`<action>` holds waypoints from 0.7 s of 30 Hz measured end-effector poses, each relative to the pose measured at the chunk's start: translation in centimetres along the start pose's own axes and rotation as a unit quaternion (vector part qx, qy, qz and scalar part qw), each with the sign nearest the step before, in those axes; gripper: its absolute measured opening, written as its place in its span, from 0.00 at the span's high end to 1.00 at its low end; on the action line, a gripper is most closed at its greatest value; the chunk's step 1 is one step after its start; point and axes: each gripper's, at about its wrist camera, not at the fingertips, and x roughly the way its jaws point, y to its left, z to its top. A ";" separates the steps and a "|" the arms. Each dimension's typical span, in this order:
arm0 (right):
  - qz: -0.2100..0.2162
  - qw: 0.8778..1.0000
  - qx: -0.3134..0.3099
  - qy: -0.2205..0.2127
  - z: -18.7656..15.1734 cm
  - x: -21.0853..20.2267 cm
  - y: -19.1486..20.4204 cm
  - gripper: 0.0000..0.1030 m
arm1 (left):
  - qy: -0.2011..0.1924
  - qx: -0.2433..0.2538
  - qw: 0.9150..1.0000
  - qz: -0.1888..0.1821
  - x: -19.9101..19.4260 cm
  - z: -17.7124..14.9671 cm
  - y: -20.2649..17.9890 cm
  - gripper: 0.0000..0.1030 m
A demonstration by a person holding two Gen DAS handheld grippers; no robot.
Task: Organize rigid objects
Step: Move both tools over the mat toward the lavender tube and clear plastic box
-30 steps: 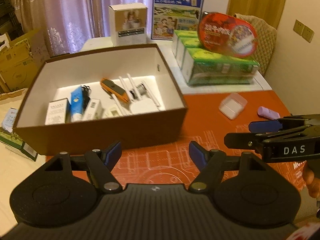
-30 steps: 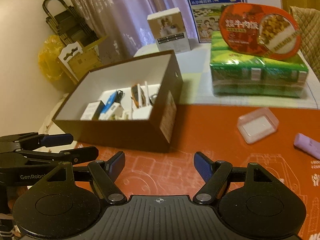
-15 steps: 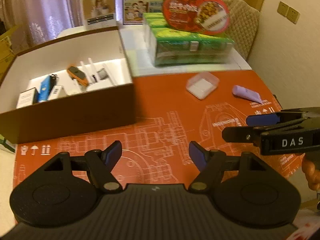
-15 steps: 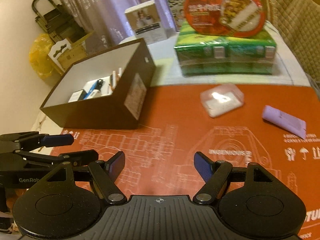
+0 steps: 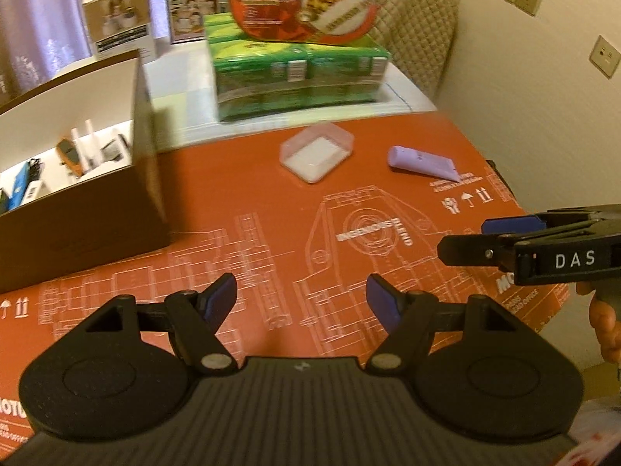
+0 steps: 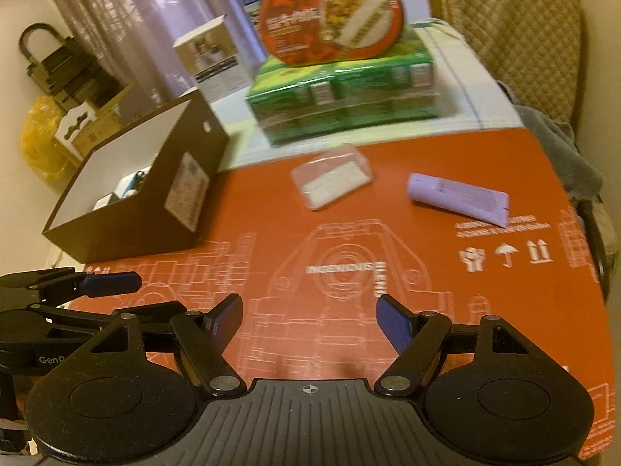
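Both the left claw [image 5: 300,295] and the right claw [image 6: 309,316] are hanging apart and empty over the orange tabletop [image 5: 240,209]. The clear plastic case [image 6: 330,180] and lilac tube [image 6: 458,199] are lying near each other, right of the brown box [image 6: 128,209].

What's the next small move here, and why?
Probably bring the right tool forward and down over the clear plastic case, jaws straddling it. Both tools are open and empty; the case and the lilac tube lie loose on the red mat, outside the brown box that already holds other items. The case lies nearly straight ahead of it.
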 end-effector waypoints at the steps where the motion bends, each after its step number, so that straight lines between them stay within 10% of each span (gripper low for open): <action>1: -0.002 1.000 0.002 0.000 0.0 -0.1 -0.4 0.29 | 0.001 0.002 1.000 -0.001 0.2 0.1 -0.4 0.32; 21: -0.042 0.999 -0.020 0.001 1.6 1.0 -6.2 0.29 | -0.007 0.027 1.000 -0.001 5.2 3.2 -3.1 0.32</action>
